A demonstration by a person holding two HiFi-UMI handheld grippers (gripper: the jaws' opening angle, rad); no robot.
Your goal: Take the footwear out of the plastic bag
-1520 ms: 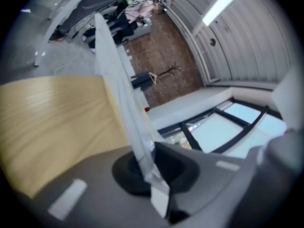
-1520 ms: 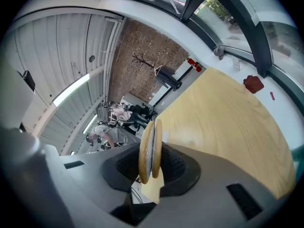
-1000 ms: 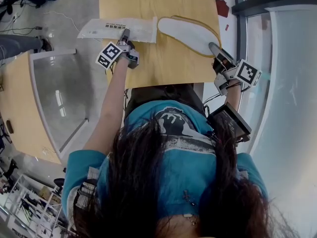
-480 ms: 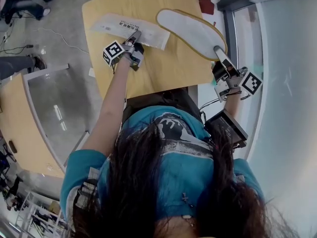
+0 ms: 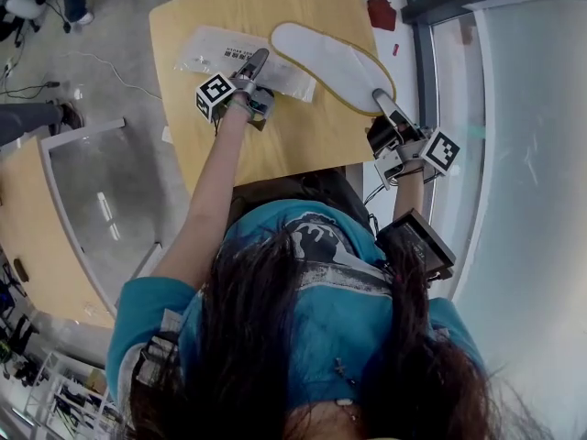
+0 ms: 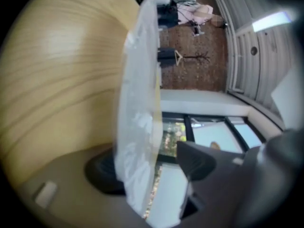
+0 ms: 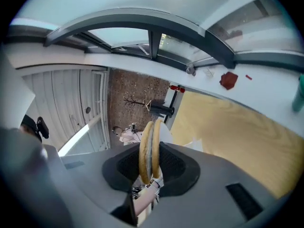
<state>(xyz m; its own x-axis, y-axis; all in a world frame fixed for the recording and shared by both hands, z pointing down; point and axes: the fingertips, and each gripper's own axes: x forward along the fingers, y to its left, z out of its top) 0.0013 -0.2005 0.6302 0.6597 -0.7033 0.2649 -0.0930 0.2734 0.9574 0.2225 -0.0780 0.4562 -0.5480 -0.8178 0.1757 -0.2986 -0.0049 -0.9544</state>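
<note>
A clear plastic bag (image 5: 215, 51) with printed text lies flat on the yellow wooden table (image 5: 303, 140). My left gripper (image 5: 257, 60) is at its near edge. Its jaws are opening, and the bag's edge (image 6: 137, 103) stands loose between the parted pads (image 6: 102, 172). To the right lies a flat white slipper pair (image 5: 330, 62) with a tan rim, outside the bag. My right gripper (image 5: 378, 99) is shut on its near end. In the right gripper view both tan edges (image 7: 148, 146) are pinched between the pads.
A white ledge along the table's right carries a small red object (image 5: 379, 12), with windows beyond. A glass-topped table (image 5: 101, 200) stands to the left. A dark device (image 5: 417, 246) hangs by the person's right arm. Someone's legs (image 5: 37, 117) show at the far left.
The left gripper's jaws, earlier closed at the bag's edge, now stand apart. Both grippers sit a little further left and up in the head view. The right gripper still holds the slippers.
</note>
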